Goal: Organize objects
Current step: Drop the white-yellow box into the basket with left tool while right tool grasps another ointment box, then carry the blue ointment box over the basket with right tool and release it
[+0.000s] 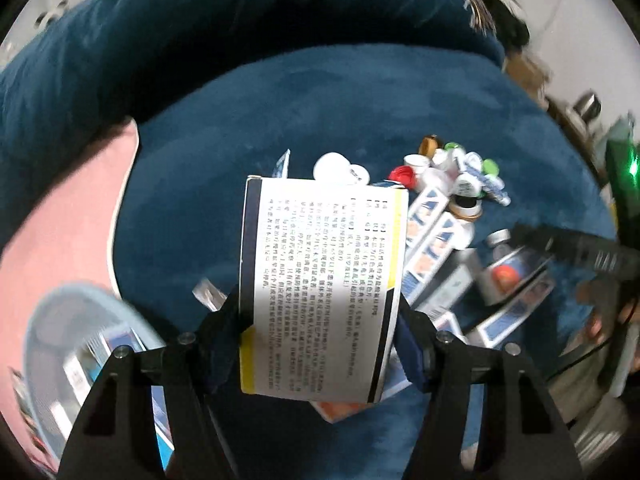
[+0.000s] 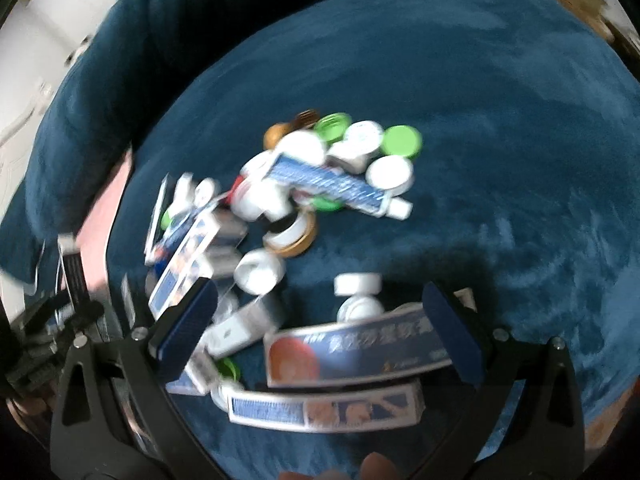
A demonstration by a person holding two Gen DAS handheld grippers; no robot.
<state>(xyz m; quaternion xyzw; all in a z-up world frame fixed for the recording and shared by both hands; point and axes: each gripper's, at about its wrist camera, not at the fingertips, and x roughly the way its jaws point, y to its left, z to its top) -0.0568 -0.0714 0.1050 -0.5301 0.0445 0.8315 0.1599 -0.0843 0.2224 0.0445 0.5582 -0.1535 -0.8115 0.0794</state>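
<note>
Carton (image 1: 324,284) sits clamped between left claw (image 1: 320,320) pads, above clutter.

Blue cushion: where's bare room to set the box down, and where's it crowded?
Free: the cushion right of the pile and behind it, toward the backrest; also a strip between the pink pillow and the held box. Crowded: the pile of caps, tubes and cartons at centre, running under the right gripper.

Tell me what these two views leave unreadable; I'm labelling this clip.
- Left wrist: white box in left tool hides items behind; its print is too small.
- Left wrist: pale basket blurred, cut off by the edge.
- Right wrist: caps pile motion-blurred; open right tool covers boxes.
</note>
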